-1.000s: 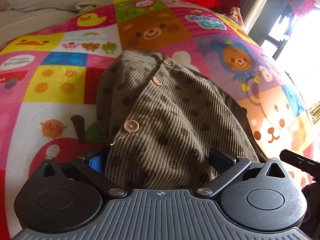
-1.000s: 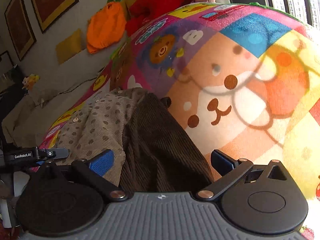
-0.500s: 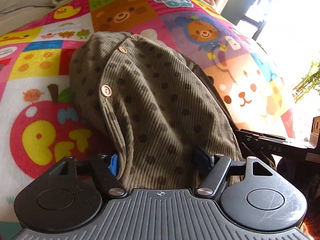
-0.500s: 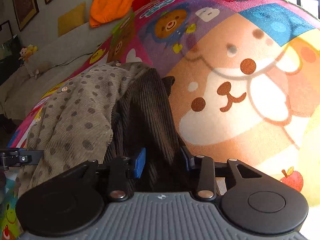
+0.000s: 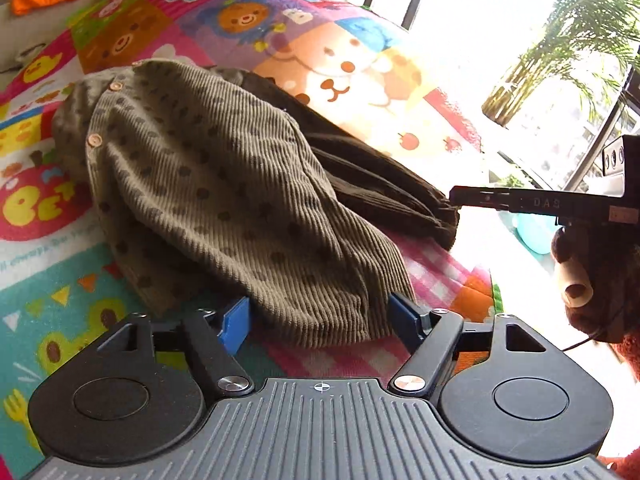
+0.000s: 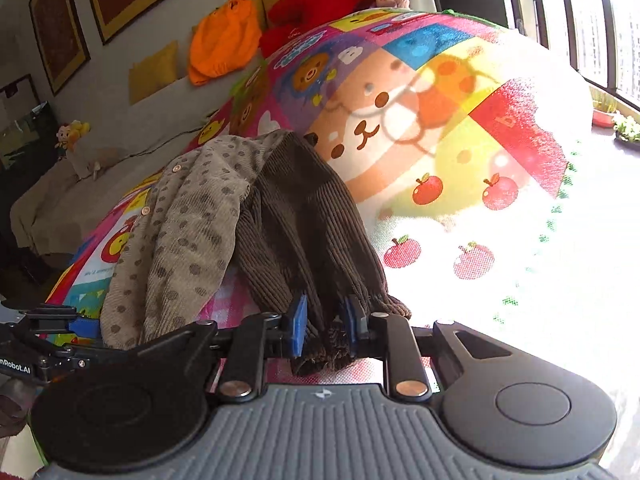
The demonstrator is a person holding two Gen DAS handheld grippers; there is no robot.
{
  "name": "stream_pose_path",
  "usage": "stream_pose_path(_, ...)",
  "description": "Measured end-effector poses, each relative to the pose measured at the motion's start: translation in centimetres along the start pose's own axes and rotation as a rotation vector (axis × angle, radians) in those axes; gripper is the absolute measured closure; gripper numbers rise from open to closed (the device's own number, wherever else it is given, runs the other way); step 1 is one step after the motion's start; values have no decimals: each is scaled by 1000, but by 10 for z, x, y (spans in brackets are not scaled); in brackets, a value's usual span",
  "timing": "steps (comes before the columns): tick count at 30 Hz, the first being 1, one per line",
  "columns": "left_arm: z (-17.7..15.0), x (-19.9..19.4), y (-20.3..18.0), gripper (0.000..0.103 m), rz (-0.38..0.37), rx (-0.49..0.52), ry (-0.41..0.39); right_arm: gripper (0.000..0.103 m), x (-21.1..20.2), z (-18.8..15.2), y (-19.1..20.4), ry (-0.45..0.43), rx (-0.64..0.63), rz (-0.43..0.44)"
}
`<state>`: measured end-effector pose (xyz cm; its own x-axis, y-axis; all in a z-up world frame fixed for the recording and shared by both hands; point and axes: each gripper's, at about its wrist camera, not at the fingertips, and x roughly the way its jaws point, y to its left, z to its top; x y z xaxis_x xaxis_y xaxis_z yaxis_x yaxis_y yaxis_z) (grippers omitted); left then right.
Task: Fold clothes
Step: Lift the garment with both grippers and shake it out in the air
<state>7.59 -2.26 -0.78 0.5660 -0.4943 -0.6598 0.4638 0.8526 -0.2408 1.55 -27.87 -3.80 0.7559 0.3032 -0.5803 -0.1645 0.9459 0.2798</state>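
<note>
1. A small corduroy garment is lying bunched on a bright cartoon-print play mat (image 5: 360,80): its olive dotted part (image 5: 224,200) with buttons is sitting on the left, and a plain dark brown part (image 6: 304,216) is trailing along its right side.
2. The garment's long axis is running away from both grippers, from the near hems toward the far button end.
3. The right gripper (image 6: 323,326) is pinching the near hem of the brown part, its blue pads drawn narrow with the cloth bunching between them.
4. The left gripper (image 5: 320,320) is sitting at the near hem of the dotted part, its fingers spread wide on either side of the hem; nothing is being clamped there.
5. Both hems are lying directly in front of their own grippers, so each side is being served by its nearer hand. A fold would likely be carrying the near hems forward along that axis, and the left fingers would need to be closing first.
6. Beyond the mat, an orange cushion (image 6: 224,40) is resting against the wall.
</note>
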Motion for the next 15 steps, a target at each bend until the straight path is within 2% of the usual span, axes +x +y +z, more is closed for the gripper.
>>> stream_pose_path(1,2,-5,-2,13,19,21,-23,62,-1,5,-4,-21,29,-7)
stream_pose_path(2,4,-9,-5,12,38,43,-46,50,4,10,-7,-29,65,-8)
stream_pose_path(5,10,-21,-20,8,114,174,-138,49,32,16,-11,22,109,-40)
stream_pose_path(7,15,-18,-33,5,163,266,-177,49,46,11,-8,71,92,-36)
stream_pose_path(8,18,-15,-39,5,184,309,-190,58,46,10,-1,65,38,-53)
stream_pose_path(9,21,-12,-45,5,205,353,-203,90,48,14,5,95,-9,-30)
stream_pose_path(11,28,-7,-55,5,216,425,-218,91,41,30,15,88,-18,37)
stream_pose_path(15,39,9,-79,4,248,569,-300,93,-4,92,44,-69,-82,140)
